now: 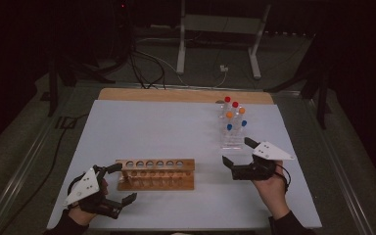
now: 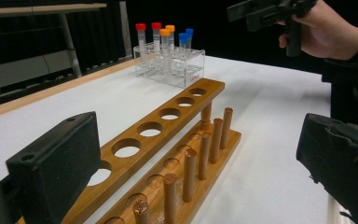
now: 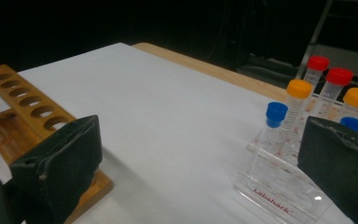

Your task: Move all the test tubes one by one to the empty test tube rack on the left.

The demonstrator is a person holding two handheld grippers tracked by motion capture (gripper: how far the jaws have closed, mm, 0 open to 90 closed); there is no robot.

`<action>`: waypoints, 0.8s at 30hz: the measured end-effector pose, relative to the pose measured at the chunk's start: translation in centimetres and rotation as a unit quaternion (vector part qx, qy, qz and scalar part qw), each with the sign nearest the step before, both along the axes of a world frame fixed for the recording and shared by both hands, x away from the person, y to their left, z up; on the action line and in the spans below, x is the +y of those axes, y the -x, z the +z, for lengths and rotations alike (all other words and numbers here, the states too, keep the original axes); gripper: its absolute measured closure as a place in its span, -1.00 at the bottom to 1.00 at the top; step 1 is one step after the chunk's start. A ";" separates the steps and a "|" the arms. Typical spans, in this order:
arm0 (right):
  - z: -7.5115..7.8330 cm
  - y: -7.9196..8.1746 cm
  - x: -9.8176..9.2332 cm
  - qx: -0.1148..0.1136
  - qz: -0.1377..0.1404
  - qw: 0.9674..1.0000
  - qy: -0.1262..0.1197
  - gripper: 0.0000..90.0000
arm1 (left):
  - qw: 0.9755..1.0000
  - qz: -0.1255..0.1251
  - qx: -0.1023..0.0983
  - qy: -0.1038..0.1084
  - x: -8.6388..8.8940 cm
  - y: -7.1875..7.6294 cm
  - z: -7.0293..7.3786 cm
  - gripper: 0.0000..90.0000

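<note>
An empty wooden test-tube rack (image 1: pixel 155 174) lies near the table's front, left of centre. A clear plastic rack (image 1: pixel 232 132) at the right holds several capped tubes: red (image 3: pixel 318 63), orange (image 3: pixel 299 87) and blue (image 3: pixel 276 112). My left gripper (image 1: pixel 122 183) is open at the wooden rack's left end, and its jaws frame the wooden rack (image 2: pixel 168 121) in the left gripper view. My right gripper (image 1: pixel 238 152) is open just in front of the clear rack (image 3: pixel 279 186), with nothing between its jaws. The right gripper (image 2: pixel 261 11) also appears at the top of the left gripper view.
The white table top (image 1: pixel 152 127) has a wooden strip (image 1: pixel 176 94) along its far edge. Cables and a metal stand (image 1: pixel 215 39) are on the dark floor beyond. Open table surface lies between the two racks.
</note>
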State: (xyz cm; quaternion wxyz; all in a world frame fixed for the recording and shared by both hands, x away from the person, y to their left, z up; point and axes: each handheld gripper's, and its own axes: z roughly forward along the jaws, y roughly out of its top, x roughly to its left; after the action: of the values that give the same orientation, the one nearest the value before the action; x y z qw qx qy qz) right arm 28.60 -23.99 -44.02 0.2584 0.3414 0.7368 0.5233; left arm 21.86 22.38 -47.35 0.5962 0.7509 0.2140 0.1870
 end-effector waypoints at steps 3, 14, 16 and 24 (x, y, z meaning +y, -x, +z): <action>0.1 -1.2 0.0 0.008 -0.010 1.000 0.000 -1.00 | 1.000 -0.001 0.000 0.000 0.0 0.0 0.0 -0.99; -0.9 -5.1 -0.1 0.046 -0.070 0.996 -0.019 -1.00 | 1.000 -0.002 0.001 0.000 0.0 0.0 0.0 -0.99; -1.2 -5.6 0.0 0.048 -0.076 0.996 -0.020 -1.00 | 1.000 -0.002 0.001 0.002 0.0 0.0 0.0 -0.99; -1.8 -6.6 0.4 0.064 -0.076 0.995 -0.006 -0.69 | 1.000 -0.002 0.001 0.001 0.0 0.0 0.0 -0.99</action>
State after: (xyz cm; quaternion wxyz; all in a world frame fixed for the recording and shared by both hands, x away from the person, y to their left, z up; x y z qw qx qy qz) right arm 35.25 -23.60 -45.81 0.2473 0.4308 0.7205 0.4839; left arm 21.87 22.42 -47.32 0.5973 0.7508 0.2135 0.1843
